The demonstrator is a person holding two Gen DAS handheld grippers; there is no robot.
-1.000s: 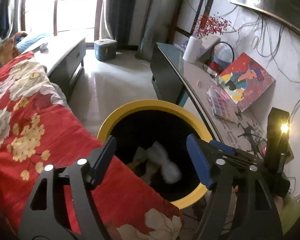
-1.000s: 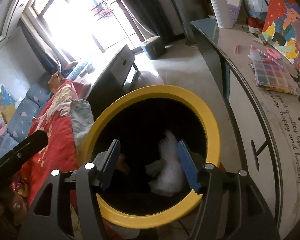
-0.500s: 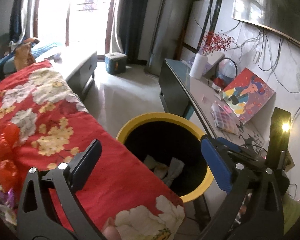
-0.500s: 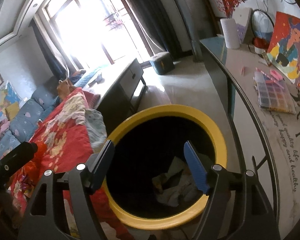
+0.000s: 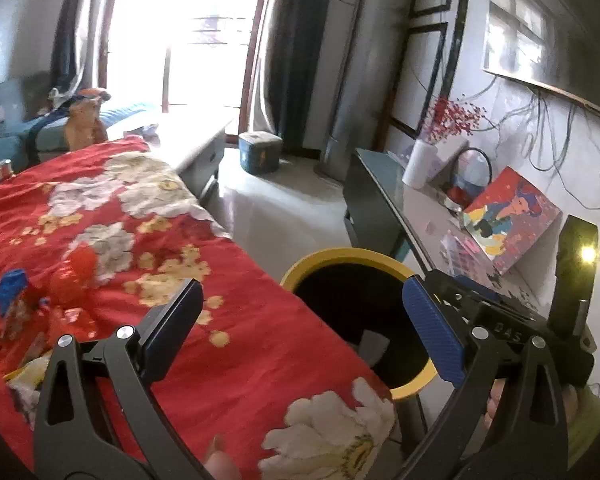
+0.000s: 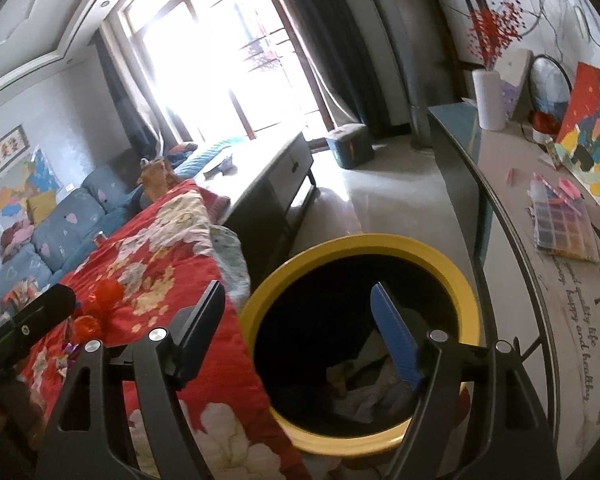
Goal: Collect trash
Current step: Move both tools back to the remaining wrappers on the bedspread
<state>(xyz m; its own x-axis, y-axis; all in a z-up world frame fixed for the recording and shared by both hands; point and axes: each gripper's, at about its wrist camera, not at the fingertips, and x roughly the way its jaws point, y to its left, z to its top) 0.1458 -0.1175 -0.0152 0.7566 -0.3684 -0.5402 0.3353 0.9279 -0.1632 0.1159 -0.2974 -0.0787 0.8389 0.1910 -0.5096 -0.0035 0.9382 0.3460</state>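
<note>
A yellow-rimmed black bin [image 6: 452,272] stands between the red floral cloth and the desk, with crumpled white paper trash [image 6: 364,396] lying inside; the bin also shows in the left wrist view [image 5: 340,256]. My right gripper [image 6: 300,336] is open and empty, above the bin's near left rim. My left gripper [image 5: 300,320] is open and empty, over the edge of the red cloth beside the bin. Red and blue wrappers [image 5: 32,300] lie on the cloth at the left; they also show in the right wrist view [image 6: 96,308].
The red floral cloth [image 5: 120,240] covers a raised surface on the left. A desk [image 6: 540,216] on the right holds a bead box, a painting and a white vase. A grey low cabinet [image 6: 268,164] and a blue sofa [image 6: 60,224] stand behind.
Both grippers have risen and drawn back from the bin mouth. The left one has swung left over the red cloth. The white paper that was falling now lies in the bin.
</note>
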